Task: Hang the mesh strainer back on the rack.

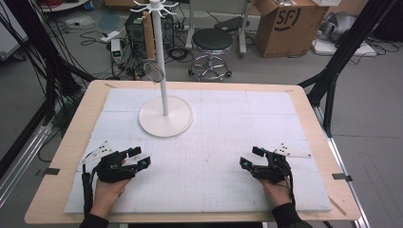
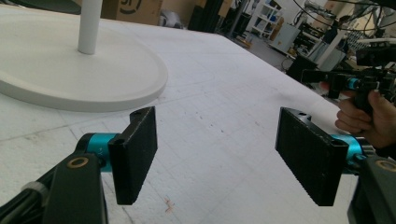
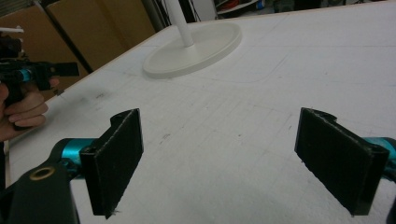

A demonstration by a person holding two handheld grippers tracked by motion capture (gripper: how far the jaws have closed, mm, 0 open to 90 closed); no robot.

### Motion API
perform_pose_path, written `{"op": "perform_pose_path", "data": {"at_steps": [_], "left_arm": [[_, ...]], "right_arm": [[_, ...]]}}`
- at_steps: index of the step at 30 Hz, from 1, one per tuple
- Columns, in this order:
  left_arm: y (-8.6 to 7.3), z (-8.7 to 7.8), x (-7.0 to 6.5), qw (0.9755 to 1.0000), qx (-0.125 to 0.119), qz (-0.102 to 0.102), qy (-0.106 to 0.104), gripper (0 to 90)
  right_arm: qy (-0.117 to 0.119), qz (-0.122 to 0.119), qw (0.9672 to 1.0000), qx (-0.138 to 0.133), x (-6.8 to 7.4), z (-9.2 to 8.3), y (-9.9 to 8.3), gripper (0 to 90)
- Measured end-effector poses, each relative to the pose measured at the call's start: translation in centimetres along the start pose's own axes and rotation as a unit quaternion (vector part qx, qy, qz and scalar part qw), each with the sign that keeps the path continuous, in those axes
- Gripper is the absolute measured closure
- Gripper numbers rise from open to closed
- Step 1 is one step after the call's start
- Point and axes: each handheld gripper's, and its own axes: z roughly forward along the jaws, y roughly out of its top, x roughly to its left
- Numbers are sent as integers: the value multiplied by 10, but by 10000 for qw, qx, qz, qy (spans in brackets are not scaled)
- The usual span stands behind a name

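Presently both tongs, left tongs [image 1: 139, 157] and right tongs [image 1: 251, 157], rest spread and empty, lower frame. Advisable: approach the white hanging stand [image 1: 165, 116] squarely, avoiding its pole.

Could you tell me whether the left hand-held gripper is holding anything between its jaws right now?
No, the left hand-held gripper has its jaws spread wide with just the bare white mat showing between them.
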Motion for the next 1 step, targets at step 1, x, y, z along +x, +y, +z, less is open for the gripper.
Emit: {"op": "perform_pose_path", "data": {"at_steps": [1], "left_arm": [[0,0,-1,10000,14,17,-9,300]], "right_arm": [[-5,-19,10000,-8,0,0,0,148]]}}
